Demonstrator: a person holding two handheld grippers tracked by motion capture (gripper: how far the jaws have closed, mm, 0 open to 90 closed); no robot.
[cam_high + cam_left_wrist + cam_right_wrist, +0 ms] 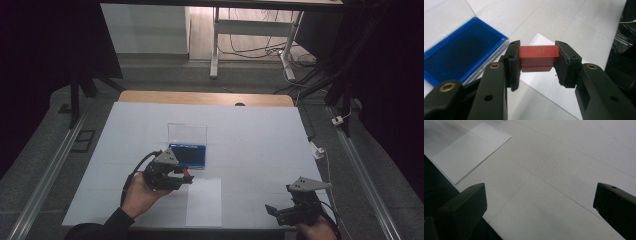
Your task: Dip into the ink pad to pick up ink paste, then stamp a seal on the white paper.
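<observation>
- As we are cataloguing from the near edge outward, we are finding the right gripper (280, 212) at the near right corner of the table (260, 135), held low in a hand; in the right gripper view its jaws are standing wide apart with nothing but bare tabletop between them.
- We are noting the sheet of white paper (204, 201) lying flat near the front edge, left of the right gripper and well apart from it.
- We are recording the left gripper (184, 176) above the paper's far left corner, its jaws clamping a small red stamp block (539, 57); the block is sitting crosswise between the pads, clear of the table, a gold cross mark on its upper face.
- We are listing the blue ink pad (189, 155) just beyond the left gripper, its clear lid (187, 133) standing open behind it.
</observation>
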